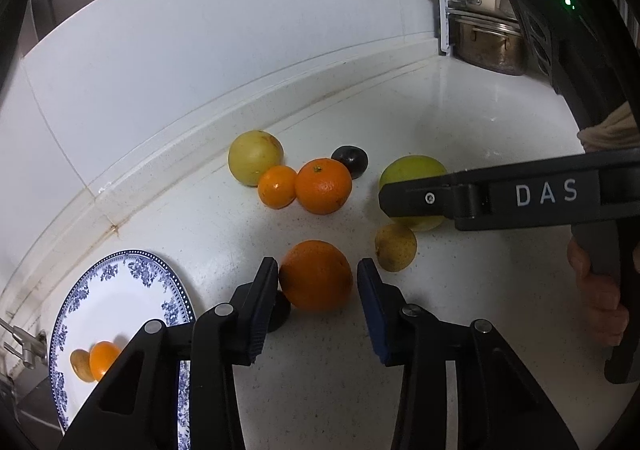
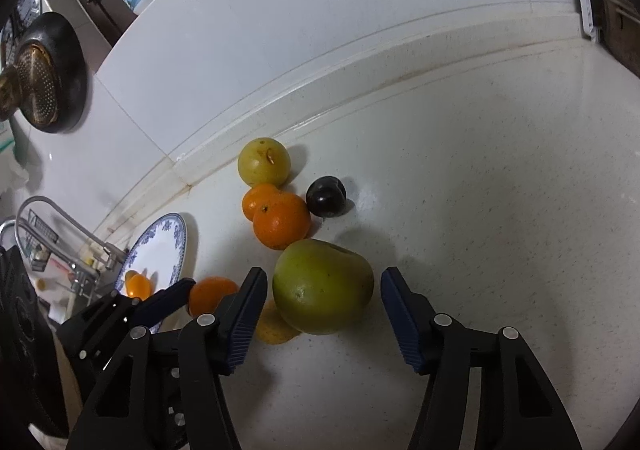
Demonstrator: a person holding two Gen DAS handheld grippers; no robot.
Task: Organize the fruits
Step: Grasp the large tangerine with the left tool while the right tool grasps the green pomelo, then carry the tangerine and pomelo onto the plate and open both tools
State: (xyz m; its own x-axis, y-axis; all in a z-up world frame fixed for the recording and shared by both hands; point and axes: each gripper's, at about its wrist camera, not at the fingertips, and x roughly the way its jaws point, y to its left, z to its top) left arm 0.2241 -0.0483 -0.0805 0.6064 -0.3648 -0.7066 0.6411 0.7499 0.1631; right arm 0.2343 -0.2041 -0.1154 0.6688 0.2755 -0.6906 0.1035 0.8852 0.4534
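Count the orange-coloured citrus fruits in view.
4: one between the left gripper's fingers, two touching near the wall, one on the plate. Others may be hidden.

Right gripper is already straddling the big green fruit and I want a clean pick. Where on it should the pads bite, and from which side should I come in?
Grip the green fruit across its widest middle, pads on its left and right flanks, coming down from above and in front as the right gripper already points. It is round, with its dimpled top tilted away, so the flanks give the fullest contact. Mind the small yellow fruit touching its lower left, by the left pad.
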